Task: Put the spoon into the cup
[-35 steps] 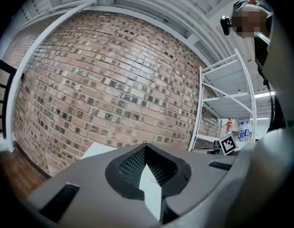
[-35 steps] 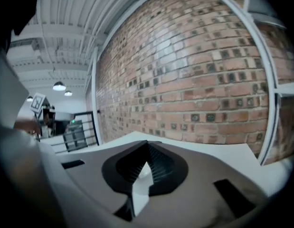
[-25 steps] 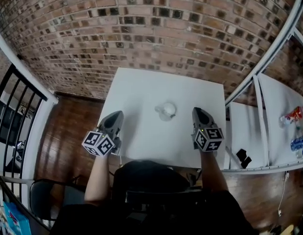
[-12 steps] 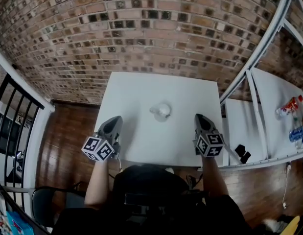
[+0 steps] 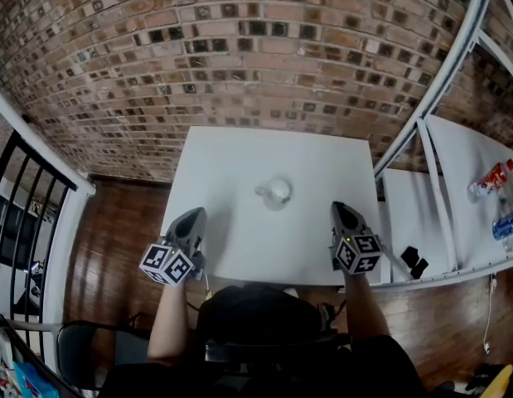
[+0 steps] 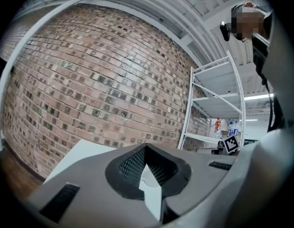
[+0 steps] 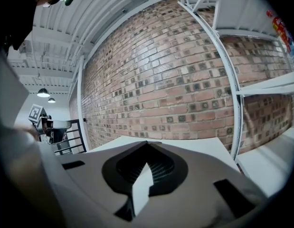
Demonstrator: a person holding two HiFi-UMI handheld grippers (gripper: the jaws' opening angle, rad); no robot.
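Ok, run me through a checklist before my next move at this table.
1. Cup located, mid-table: ok.
2. Spoon located: cannot tell; none shows on the table or in either tongs.
3. Left tongs open to grasp: not ok, shut and empty.
4. Right tongs open to grasp: not ok, shut and empty.
5. Way from both tongs to the cup free: ok.

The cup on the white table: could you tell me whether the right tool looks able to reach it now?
Probably yes: only bare table lies between the right tool and the cup, though its jaws are shut.
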